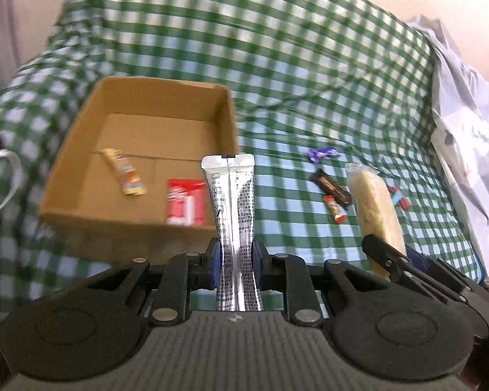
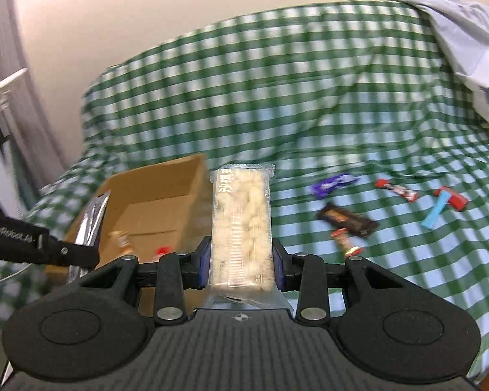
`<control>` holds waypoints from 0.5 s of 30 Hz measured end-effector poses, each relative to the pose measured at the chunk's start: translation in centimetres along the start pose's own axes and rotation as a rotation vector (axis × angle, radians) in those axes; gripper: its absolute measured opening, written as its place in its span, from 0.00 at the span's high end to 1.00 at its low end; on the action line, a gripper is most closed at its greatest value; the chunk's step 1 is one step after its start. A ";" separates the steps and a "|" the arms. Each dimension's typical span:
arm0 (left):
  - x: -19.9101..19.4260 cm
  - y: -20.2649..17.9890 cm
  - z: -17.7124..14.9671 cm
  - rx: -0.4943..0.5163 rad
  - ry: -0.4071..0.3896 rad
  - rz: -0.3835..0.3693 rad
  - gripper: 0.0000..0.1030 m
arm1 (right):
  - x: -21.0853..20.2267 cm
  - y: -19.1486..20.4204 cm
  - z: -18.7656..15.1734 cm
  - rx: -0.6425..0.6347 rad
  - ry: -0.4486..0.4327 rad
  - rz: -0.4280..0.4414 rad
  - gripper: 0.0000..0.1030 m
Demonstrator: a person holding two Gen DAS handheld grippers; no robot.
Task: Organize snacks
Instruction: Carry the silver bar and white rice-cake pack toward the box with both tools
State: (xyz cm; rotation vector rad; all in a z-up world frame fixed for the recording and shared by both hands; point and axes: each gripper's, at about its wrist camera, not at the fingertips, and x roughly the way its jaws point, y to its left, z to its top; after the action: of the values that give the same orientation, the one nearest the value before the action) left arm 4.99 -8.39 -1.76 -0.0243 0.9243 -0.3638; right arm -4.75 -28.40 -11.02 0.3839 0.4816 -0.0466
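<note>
Left gripper [image 1: 234,260] pinches a light, slippery silver stick sachet [image 1: 233,215] mid-body; right gripper [image 2: 241,262] squeezes a crumbly rice-puff bar [image 2: 241,224], best gripped gently midway.

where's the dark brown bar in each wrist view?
Left wrist: dark brown bar right of centre, lying on the checked cloth.
Right wrist: same bar right of centre, mid-height.
Shared landmark: the purple wrapper just beyond it.

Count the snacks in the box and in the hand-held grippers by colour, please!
Silver sachet, in the left hand-held gripper: 1
Pale rice bar, in the right hand-held gripper: 1
Yellow packet, in the cardboard box: 1
Red packet, in the cardboard box: 1
Total: 4
</note>
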 end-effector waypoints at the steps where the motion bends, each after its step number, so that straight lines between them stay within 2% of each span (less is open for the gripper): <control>1: -1.0 1.1 -0.5 -0.013 -0.004 0.003 0.79 | -0.6 1.0 -0.2 -0.008 0.002 0.014 0.63; 7: -5.5 6.2 -3.3 -0.076 -0.033 0.036 0.79 | -3.4 6.3 -1.4 -0.066 0.021 0.089 0.63; 15: -8.8 10.6 -6.2 -0.139 -0.061 0.071 0.79 | -6.4 11.7 -3.8 -0.130 0.043 0.148 0.63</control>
State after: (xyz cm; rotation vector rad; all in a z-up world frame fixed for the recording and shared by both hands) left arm -1.53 5.18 -0.49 -0.1295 0.8864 -0.2316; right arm -10.56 -16.47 -7.05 0.2925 0.4945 0.1358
